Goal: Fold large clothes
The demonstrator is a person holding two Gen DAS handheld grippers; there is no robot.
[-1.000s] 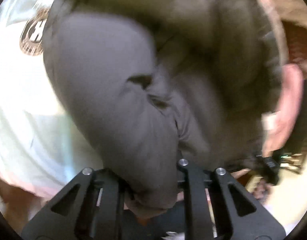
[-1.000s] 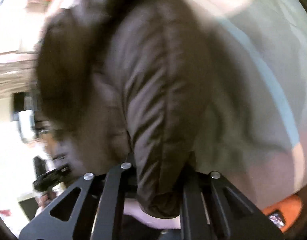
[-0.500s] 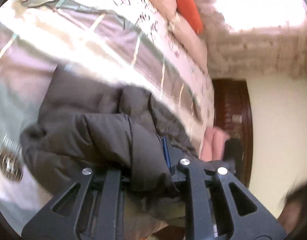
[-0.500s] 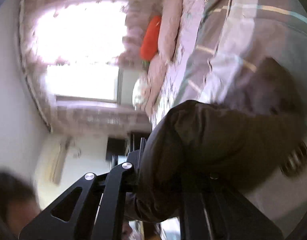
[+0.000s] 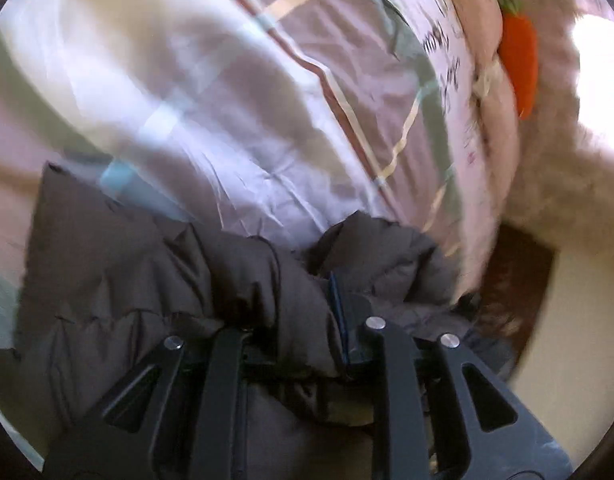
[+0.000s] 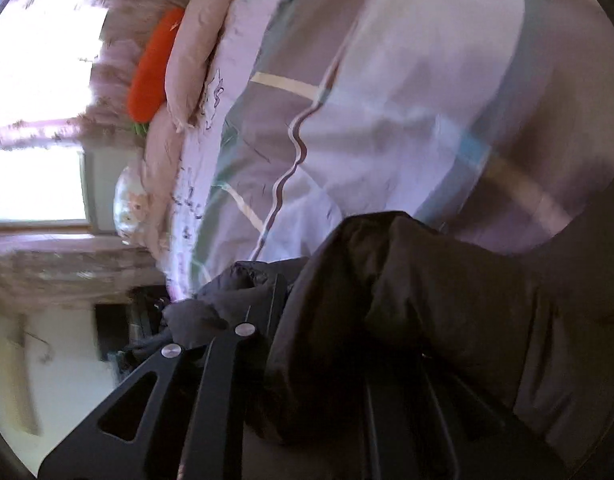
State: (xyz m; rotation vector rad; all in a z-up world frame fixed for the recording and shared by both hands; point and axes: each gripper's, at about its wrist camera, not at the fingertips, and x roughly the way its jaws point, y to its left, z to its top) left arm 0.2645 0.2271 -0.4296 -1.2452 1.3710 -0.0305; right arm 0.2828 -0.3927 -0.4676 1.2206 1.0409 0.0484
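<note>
- 2 grippers hold 1 dark brown quilted puffer jacket (image 5: 119, 280) over a bed with a pastel plaid quilt (image 5: 235, 120).
- Left gripper (image 5: 299, 344): fingers partly closed, a thick bunch of jacket pinched between them.
- Right gripper (image 6: 327, 340): padded fabric fills the gap and hides the right finger; it appears clamped.
- 1 second ago the jacket filled both views, hanging close. Now it has dropped low, with the quilt and an orange carrot-shaped pillow (image 5: 519, 68) visible beyond.
- Likely meaning: the jacket is being laid down, ready for folding.
</note>
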